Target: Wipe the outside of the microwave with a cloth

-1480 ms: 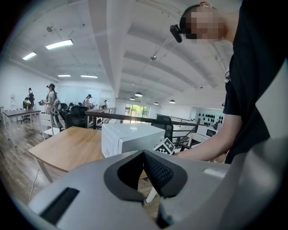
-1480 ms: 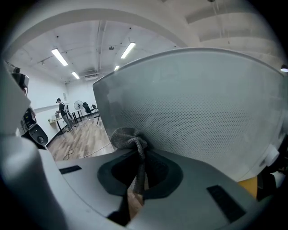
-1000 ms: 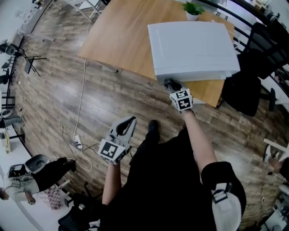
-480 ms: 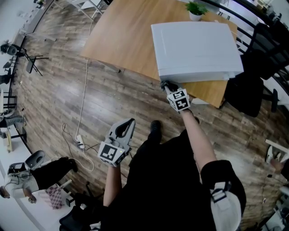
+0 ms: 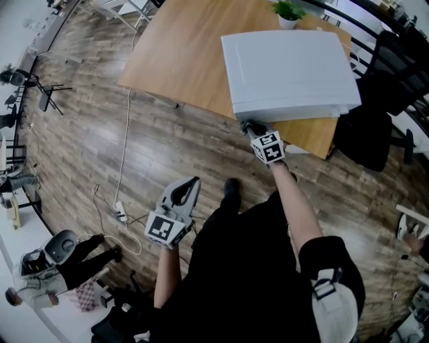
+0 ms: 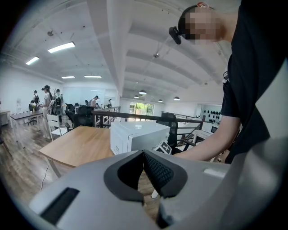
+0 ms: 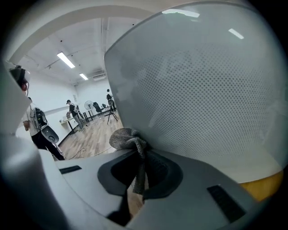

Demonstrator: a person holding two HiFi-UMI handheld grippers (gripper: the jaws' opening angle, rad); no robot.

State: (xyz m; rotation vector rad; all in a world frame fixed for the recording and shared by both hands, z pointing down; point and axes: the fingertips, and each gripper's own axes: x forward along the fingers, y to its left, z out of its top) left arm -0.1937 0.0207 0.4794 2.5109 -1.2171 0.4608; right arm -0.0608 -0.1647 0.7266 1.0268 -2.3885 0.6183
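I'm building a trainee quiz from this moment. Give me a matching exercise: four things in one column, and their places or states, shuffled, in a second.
1 microwave
2 cloth
3 left gripper
4 potted plant

A shut on nothing, away from the table
B at the table's far edge
C white, on the table
D pinched in the right gripper

Pairs: 1-C, 2-D, 3-A, 4-B

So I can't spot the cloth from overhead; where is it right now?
In the right gripper view the cloth is pinched in the right tongs, bunched against the perforated face of the microwave.
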